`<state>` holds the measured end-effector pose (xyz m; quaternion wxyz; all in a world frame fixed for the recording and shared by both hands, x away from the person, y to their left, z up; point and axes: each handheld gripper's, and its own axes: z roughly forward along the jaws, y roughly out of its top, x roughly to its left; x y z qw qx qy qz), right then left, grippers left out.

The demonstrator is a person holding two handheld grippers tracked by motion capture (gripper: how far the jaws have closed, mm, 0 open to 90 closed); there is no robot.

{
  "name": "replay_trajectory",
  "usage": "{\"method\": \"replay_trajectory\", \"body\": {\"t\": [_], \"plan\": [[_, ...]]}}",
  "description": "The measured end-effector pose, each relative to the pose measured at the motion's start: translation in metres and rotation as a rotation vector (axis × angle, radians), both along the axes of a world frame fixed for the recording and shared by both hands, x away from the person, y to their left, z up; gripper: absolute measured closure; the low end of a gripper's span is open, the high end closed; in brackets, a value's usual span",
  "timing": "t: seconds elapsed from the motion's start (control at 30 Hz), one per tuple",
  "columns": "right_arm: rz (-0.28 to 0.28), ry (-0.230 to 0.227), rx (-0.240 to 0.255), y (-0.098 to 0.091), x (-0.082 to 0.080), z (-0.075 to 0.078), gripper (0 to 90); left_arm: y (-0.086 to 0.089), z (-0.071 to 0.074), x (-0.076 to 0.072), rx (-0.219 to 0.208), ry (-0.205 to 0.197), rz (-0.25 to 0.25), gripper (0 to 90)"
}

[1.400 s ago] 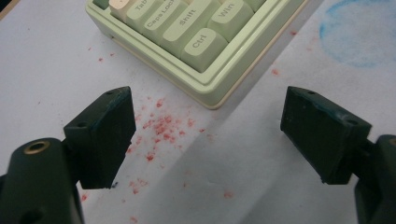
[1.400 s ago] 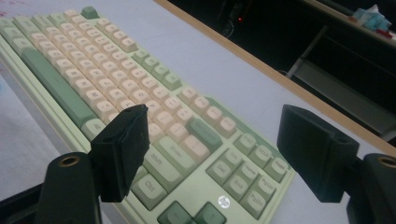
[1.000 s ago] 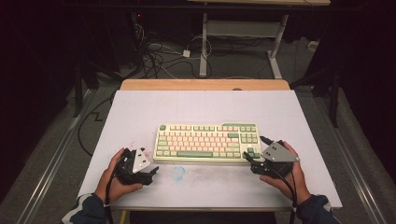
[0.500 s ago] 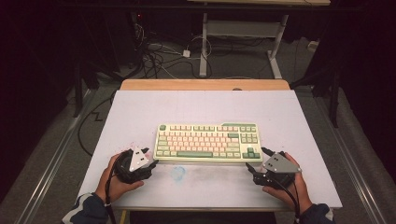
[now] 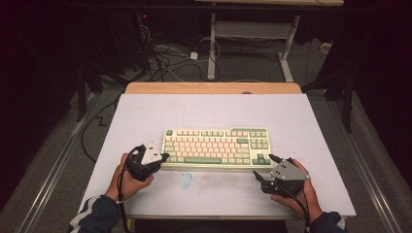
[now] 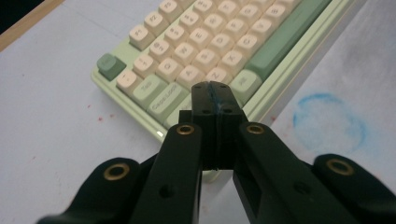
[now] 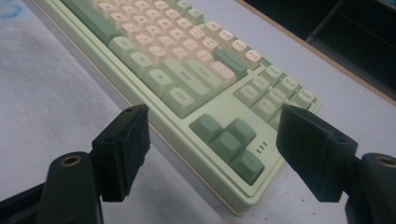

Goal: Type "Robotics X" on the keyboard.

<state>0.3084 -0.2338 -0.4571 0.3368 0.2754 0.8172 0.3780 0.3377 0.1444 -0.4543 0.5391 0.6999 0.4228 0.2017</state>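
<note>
A green and cream keyboard (image 5: 216, 147) lies mid-table (image 5: 145, 116), square to the near edge. The left hand-held gripper (image 5: 163, 157) has its jaws pressed together, tips at the keyboard's near left corner. The right hand-held gripper (image 5: 262, 172) is spread wide, apart from the keyboard's near right corner.

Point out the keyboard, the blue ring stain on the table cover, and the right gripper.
keyboard (image 5: 216, 148): high view, on its middle key rows.
blue ring stain (image 6: 327, 121): left gripper view, inside the smudged ring.
right gripper (image 5: 266, 167): high view, midway between its open fingertips.
</note>
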Motion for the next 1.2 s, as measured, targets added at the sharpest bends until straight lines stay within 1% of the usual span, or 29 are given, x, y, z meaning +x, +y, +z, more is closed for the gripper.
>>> {"method": "replay_trajectory", "body": {"t": [0.1,0.17,0.23,0.3,0.33,0.4,0.47,0.5,0.57,0.67,0.8,0.83,0.93,0.97,1.0,1.03,1.1,1.2], "plan": [[0.003,0.006,-0.002,0.001,0.001,-0.001,27.1,-0.01,0.005,0.006,0.001,0.003,-0.014,87.5],[0.004,0.006,-0.012,0.001,0.001,-0.002,27.1,-0.019,0.006,0.011,0.018,0.009,-0.026,87.5],[0.006,0.008,-0.016,0.002,0.001,-0.002,27.2,-0.028,0.008,0.016,0.027,0.015,-0.041,87.5],[0.006,0.008,-0.018,0.002,0.002,-0.003,27.3,-0.038,0.009,0.022,0.043,0.011,-0.05,87.5],[0.005,0.01,-0.016,0.002,0.002,-0.003,27.3,-0.042,0.01,0.024,0.044,0.022,-0.057,87.5],[0.004,0.012,-0.019,0.002,0.002,-0.003,27.3,-0.05,0.009,0.029,0.067,0.022,-0.063,87.5],[0.005,0.014,-0.02,0.001,0.002,-0.004,27.3,-0.058,0.008,0.033,0.073,0.034,-0.074,87.5],[0.005,0.015,-0.021,0.001,0.002,-0.004,27.3,-0.061,0.008,0.036,0.083,0.031,-0.073,87.5],[0.006,0.018,-0.022,0.001,0.002,-0.005,27.3,-0.068,0.006,0.04,0.088,0.045,-0.074,87.4],[0.008,0.019,-0.022,0.001,0.003,-0.005,27.3,-0.076,0.004,0.047,0.094,0.053,-0.076,87.4],[0.012,0.023,-0.031,0.002,0.003,-0.006,27.3,-0.085,0.001,0.055,0.116,0.051,-0.067,87.4],[0.012,0.024,-0.034,0.002,0.003,-0.006,27.4,-0.087,0.001,0.057,0.114,0.056,-0.067,87.4],[0.011,0.028,-0.035,0.002,0.003,-0.007,27.5,-0.092,-0.002,0.062,0.135,0.061,-0.064,87.4],[0.011,0.026,-0.038,0.002,0.003,-0.007,27.5,-0.093,-0.003,0.063,0.132,0.068,-0.066,87.4],[0.013,0.027,-0.035,0.002,0.003,-0.007,27.6,-0.095,-0.004,0.065,0.142,0.071,-0.064,87.3],[0.013,0.026,-0.037,0.002,0.003,-0.007,27.5,-0.096,-0.005,0.066,0.15,0.07,-0.062,87.4],[0.013,0.028,-0.037,0.002,0.003,-0.007,27.5,-0.098,-0.006,0.068,0.151,0.073,-0.063,87.3],[0.012,0.031,-0.04,0.002,0.003,-0.007,27.6,-0.101,-0.009,0.07,0.169,0.071,-0.059,87.3]]}}
